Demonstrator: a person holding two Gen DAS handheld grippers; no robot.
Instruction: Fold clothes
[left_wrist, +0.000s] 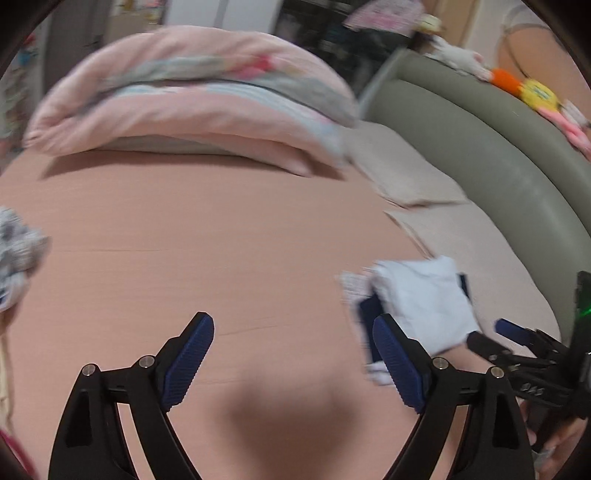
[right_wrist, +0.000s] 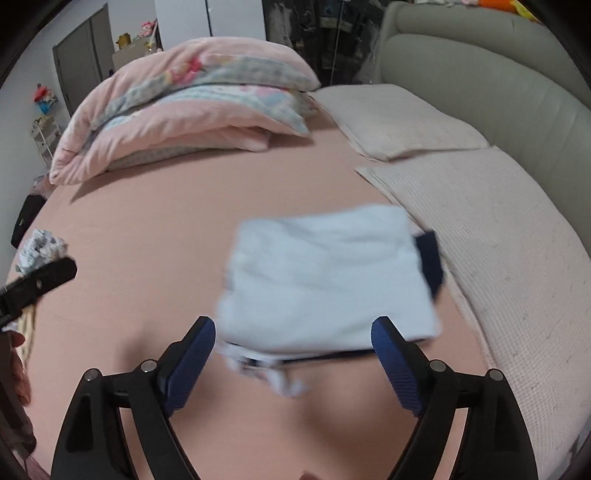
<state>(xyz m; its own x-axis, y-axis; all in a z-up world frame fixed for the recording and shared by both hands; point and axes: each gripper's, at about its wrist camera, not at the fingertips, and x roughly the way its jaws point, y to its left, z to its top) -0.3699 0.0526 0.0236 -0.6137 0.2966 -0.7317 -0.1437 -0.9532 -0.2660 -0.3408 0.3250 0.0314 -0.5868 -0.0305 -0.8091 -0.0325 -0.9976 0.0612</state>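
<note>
On my far left a crumpled patterned cloth (right_wrist: 41, 248) lies on the pink sheet (left_wrist: 184, 258), well apart from everything else. My left gripper (left_wrist: 293, 338) hangs over bare sheet with its jaws wide and nothing between the blue pads (left_wrist: 190, 360). Behind it, at the far side of the bed, sits a folded pink quilt (left_wrist: 177, 107) with a flowered layer tucked in it.

Further right comes the folded white garment (right_wrist: 325, 280), lying flat on the sheet on top of a dark blue piece (right_wrist: 430, 258) that pokes out along its right and near edges. A bit of white fabric sticks out loose at its near edge. My right gripper (right_wrist: 293, 338) hovers above the near edge of this stack, jaws spread wide, pads clear of the cloth; it grips nothing. The picture is blurred here, so I cannot read the fold lines.

To the right of the stack lie two pale pillows (right_wrist: 491, 229), and past them curves the grey-green headboard (right_wrist: 480, 62).
</note>
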